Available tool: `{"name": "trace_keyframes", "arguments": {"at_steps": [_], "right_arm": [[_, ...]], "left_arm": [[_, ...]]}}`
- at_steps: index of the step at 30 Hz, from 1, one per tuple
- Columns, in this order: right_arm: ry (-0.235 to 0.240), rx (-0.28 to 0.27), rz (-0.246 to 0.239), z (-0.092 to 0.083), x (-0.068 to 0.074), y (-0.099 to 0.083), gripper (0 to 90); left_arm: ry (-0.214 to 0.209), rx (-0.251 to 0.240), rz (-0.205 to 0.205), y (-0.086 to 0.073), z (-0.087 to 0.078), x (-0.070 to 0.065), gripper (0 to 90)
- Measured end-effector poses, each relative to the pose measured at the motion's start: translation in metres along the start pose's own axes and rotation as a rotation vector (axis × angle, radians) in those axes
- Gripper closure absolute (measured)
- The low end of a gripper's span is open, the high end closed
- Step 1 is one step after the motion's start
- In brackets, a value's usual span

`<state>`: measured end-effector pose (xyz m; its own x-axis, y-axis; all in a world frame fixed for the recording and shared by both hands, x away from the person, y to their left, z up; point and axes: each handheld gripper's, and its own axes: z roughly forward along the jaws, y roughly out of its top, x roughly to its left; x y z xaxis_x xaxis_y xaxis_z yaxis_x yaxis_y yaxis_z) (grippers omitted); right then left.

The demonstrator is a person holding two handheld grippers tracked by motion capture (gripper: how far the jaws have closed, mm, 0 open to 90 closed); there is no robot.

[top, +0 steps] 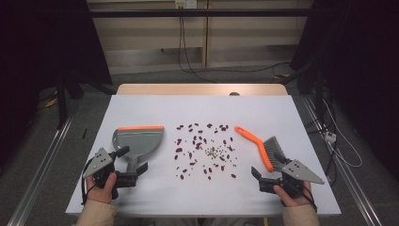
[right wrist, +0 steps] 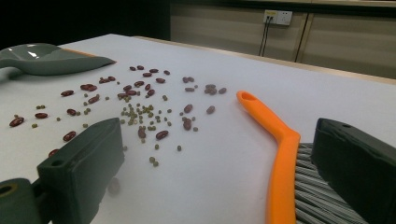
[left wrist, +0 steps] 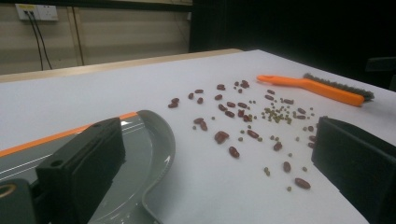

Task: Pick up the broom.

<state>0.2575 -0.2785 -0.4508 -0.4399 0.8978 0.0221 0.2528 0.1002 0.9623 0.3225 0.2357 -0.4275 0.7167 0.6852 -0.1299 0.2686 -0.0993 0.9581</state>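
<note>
The table bears a grey dustpan at left, a brush at right, scattered beans between. The left gripper stands wide beside the dustpan's handle; the right gripper stands wide by the brush, both holding nothing.

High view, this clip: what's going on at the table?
A person holds a gripper in each hand over a white table strewn with red beans and small green beans. The left gripper, jaws open, sits by the handle of a grey dustpan. The right gripper, also open, is beside an orange-handled brush. Neither tool is gripped yet, and no beans lie in the pan.
</note>
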Motion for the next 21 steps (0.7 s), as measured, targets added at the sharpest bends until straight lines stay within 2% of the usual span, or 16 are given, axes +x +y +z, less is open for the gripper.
{"name": "trace_keyframes", "arguments": {"at_steps": [10,13,15,17,21], "right_arm": [[0.014,0.002,0.003,0.003,0.0,0.004,2.0],[-0.004,0.009,-0.002,0.005,-0.001,0.008,1.4],[0.018,0.026,-0.004,0.008,-0.003,0.011,5.5],[0.048,0.038,0.034,0.012,-0.008,0.012,7.4],[0.035,0.086,0.076,0.019,-0.016,0.016,7.3]], "left_arm": [[-0.002,-0.007,0.0,0.0,-0.001,0.0,2.4],[-0.003,-0.007,-0.001,0.001,0.0,0.0,2.5],[-0.003,-0.007,-0.001,0.0,0.0,0.0,2.4],[0.001,-0.009,0.0,0.001,0.0,0.0,2.4],[0.001,-0.01,0.001,0.0,0.0,0.0,2.4]]}}
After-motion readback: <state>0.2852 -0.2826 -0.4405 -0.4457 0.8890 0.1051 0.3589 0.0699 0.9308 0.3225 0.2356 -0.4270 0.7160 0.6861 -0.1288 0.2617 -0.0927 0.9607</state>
